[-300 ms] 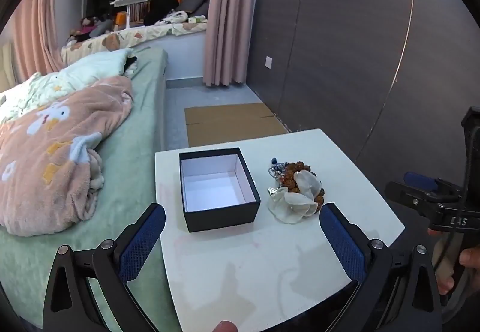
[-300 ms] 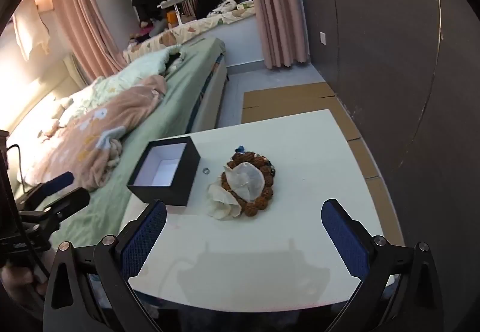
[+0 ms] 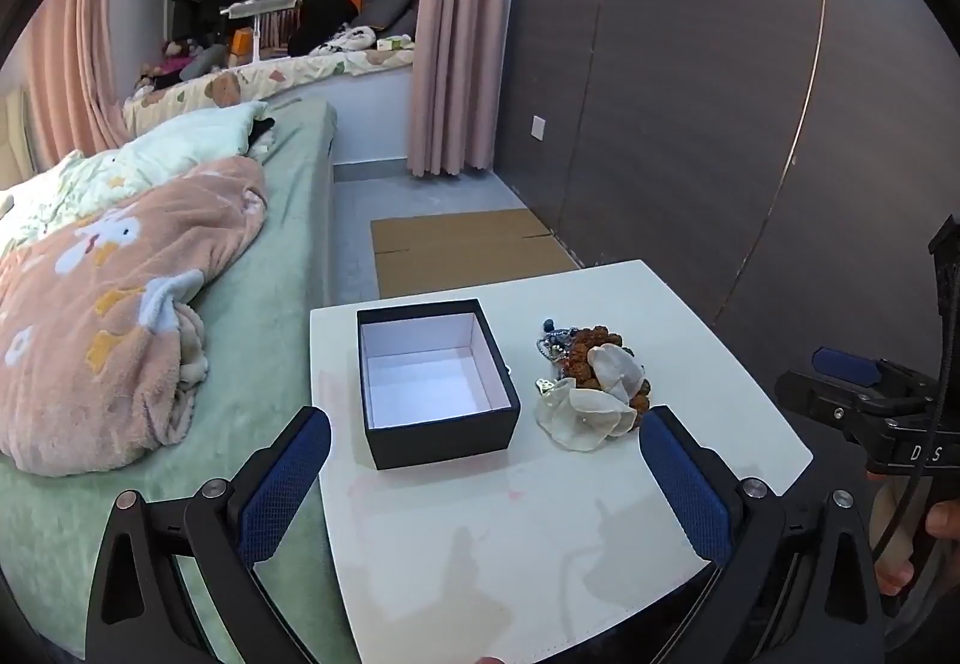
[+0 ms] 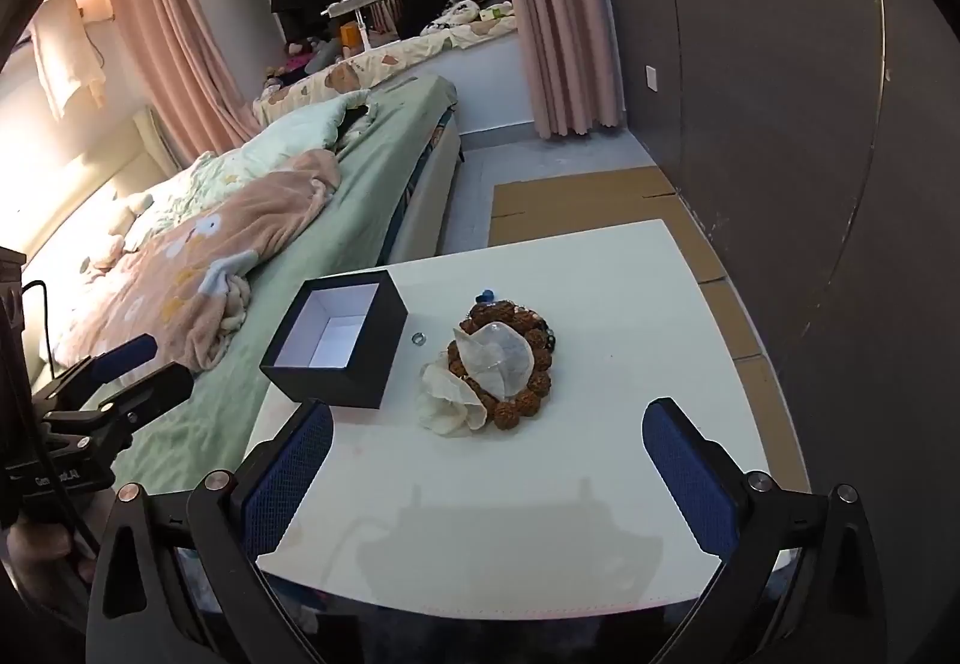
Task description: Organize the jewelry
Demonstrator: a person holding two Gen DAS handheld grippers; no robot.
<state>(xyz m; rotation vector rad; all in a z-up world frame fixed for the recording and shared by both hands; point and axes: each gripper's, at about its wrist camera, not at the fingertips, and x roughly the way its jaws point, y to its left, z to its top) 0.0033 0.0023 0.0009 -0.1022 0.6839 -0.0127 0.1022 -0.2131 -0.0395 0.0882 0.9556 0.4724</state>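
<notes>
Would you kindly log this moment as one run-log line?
left gripper: open, empty | right gripper: open, empty | black box: empty | bead bracelet: on white table, beside box

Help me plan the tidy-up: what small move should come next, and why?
Probably lower the right tongs onto the jewelry pile: both tongs stand open and empty, the black box beside the pile is empty, and nothing has been picked up.

White table [image 3: 690,316] bears an open black box [image 3: 441,433] beside heaped jewelry [image 3: 591,379].
</notes>
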